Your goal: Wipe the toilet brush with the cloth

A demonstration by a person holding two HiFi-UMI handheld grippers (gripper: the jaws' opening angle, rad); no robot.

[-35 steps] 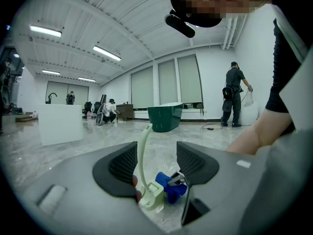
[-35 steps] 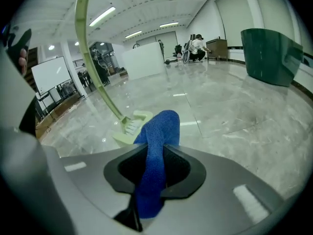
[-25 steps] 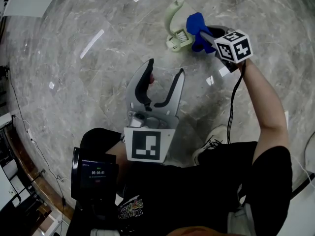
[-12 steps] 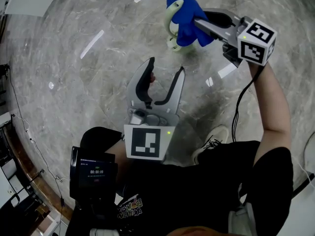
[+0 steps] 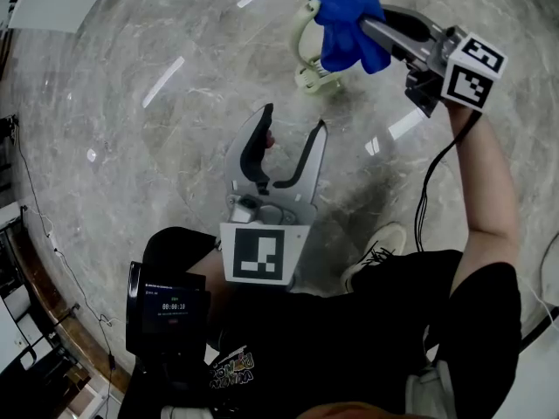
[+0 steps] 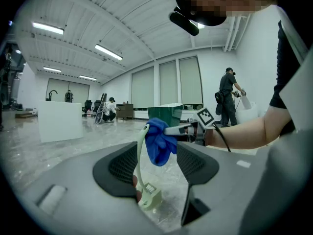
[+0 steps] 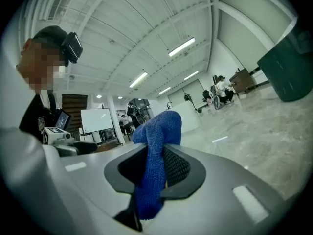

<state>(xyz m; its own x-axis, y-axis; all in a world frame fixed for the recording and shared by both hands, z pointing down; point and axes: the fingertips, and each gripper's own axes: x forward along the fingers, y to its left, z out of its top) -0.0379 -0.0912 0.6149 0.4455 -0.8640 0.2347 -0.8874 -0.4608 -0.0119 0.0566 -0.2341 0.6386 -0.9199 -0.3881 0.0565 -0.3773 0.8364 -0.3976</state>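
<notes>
A pale green toilet brush (image 5: 306, 55) stands on the marble floor, head down, its curved handle (image 6: 141, 155) rising upward. My right gripper (image 5: 365, 26) is shut on a blue cloth (image 5: 347, 16), which hangs bunched between its jaws (image 7: 155, 170). The cloth (image 6: 159, 141) is level with the top of the handle and looks to touch it. My left gripper (image 5: 295, 127) is held low and closer to me, jaws wide open with nothing between them, pointing toward the brush from a distance.
A phone with a timer (image 5: 168, 311) sits at my left hip, and my shoe (image 5: 376, 250) is on the floor below the right arm. Far off stand a green bin (image 6: 168, 112), a white block (image 6: 59, 120) and several people (image 6: 228, 96).
My right gripper has risen with the cloth, from beside the brush head on the floor up to the top of the handle. The left gripper has stayed still.
</notes>
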